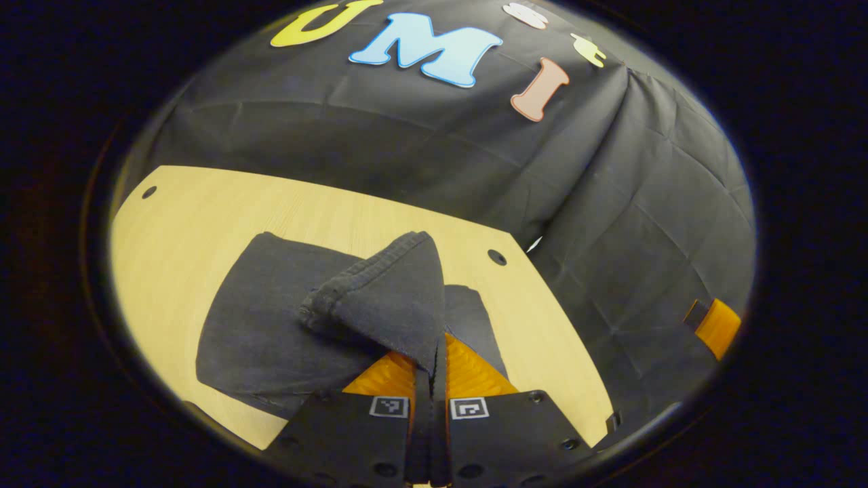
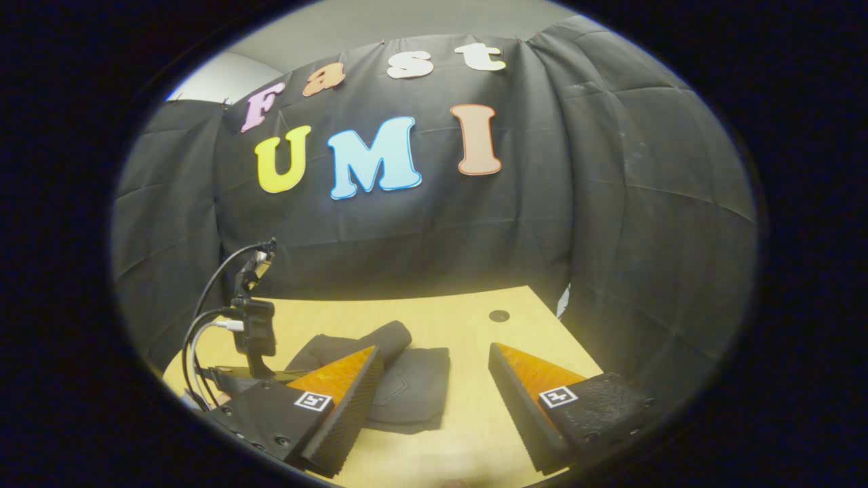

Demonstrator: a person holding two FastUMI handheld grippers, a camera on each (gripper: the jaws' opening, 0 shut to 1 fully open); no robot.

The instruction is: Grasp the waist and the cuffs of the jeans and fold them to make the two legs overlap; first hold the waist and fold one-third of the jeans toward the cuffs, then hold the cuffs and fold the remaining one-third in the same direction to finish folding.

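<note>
A pale wooden table (image 1: pixel 203 217) carries the dark jeans (image 1: pixel 258 332), already folded down to a compact bundle lying toward its right edge, near a round hole (image 1: pixel 497 257) by the far right corner. The left gripper (image 1: pixel 434 359) is clenched on a hemmed corner of the denim, both fingers pressing the cloth, which rises from them in a peaked flap above the flat layers. The right gripper (image 2: pixel 434 379) hovers released, fingers (image 2: pixel 352 386) wide apart over bare table just right of the bundle, touching nothing. In the right gripper view the left gripper's camera mount and cables (image 2: pixel 251 325) stand at the table's left side beside the jeans (image 2: pixel 413 386). Judged from the pictures, the denim is thick, soft and fairly heavy: it droops and creases rather than holding shape, so the stitched hem, the stiffest part, looks the surest place to pinch, with both corners lifted together to keep the fold square
</note>
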